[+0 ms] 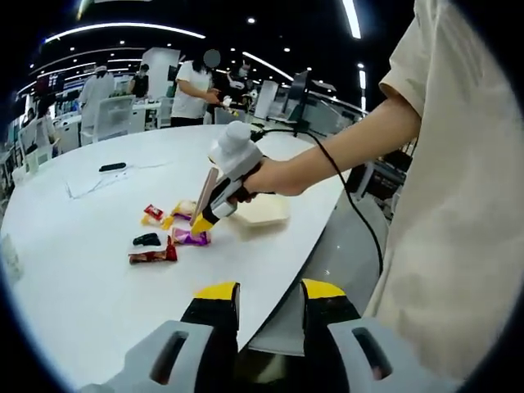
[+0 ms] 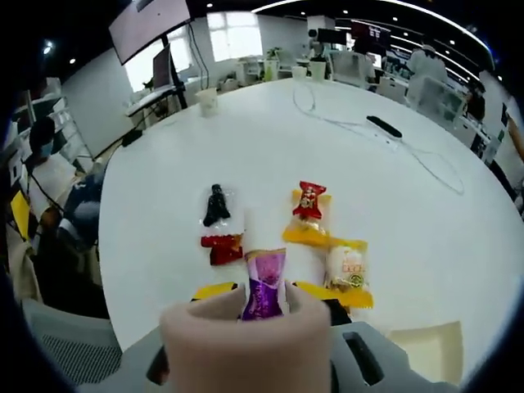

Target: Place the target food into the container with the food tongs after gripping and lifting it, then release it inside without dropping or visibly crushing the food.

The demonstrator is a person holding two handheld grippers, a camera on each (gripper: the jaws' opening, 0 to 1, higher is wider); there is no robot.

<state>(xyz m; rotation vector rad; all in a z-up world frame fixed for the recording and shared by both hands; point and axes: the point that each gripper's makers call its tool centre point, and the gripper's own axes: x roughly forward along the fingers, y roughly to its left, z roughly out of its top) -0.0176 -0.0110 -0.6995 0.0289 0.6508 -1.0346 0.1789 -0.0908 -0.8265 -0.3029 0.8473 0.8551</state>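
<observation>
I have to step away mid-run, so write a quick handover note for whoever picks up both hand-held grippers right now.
Right hand-held gripper: holds beige food tongs over the snacks, their tips around the purple-wrapped candy. It looks gripped, though I cannot tell whether it has been lifted off the white round table.
Left hand-held gripper: open, holding nothing, hovering off the table edge.
Pale rectangular container: on the table by the right hand, nothing visible in it.
Other wrapped snacks lie loose beside the candy.
Done: nothing placed yet.
Left: lift the candy gently, carry it to the container, release it inside.
</observation>
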